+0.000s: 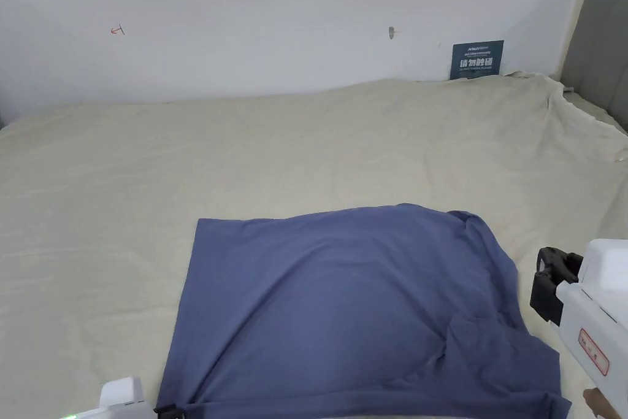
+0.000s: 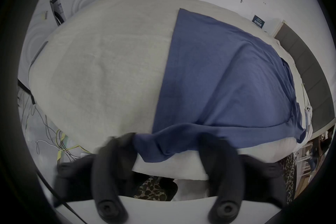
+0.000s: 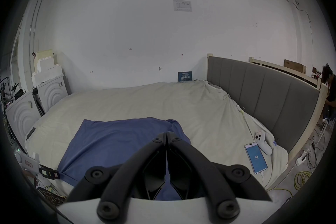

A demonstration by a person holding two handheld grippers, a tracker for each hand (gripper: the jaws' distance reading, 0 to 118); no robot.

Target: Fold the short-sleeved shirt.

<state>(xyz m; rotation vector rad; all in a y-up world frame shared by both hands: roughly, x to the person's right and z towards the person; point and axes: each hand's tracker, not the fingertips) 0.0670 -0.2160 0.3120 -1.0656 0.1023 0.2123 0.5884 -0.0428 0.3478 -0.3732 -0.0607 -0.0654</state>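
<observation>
A blue short-sleeved shirt (image 1: pixel 343 303) lies spread on the beige bed sheet (image 1: pixel 245 150), wrinkled at its right side, its near hem hanging over the bed's front edge. My left gripper (image 2: pixel 167 146) is open at the shirt's near-left corner; the hem (image 2: pixel 163 144) sags between its wide-apart, blurred jaws. The head view shows this gripper (image 1: pixel 168 411) at the bottom edge. My right gripper (image 3: pixel 166 134) is shut with nothing between its jaws, held above the shirt's right part. In the head view it (image 1: pixel 549 282) hovers just off the shirt's right edge.
A phone (image 3: pixel 255 157) and a white controller (image 3: pixel 262 142) lie on the sheet at the bed's right side. A grey headboard (image 3: pixel 263 93) bounds that side. A blue sign (image 1: pixel 476 59) leans on the wall. White foam panels (image 3: pixel 51 93) and floor cables (image 2: pixel 54 138) sit left.
</observation>
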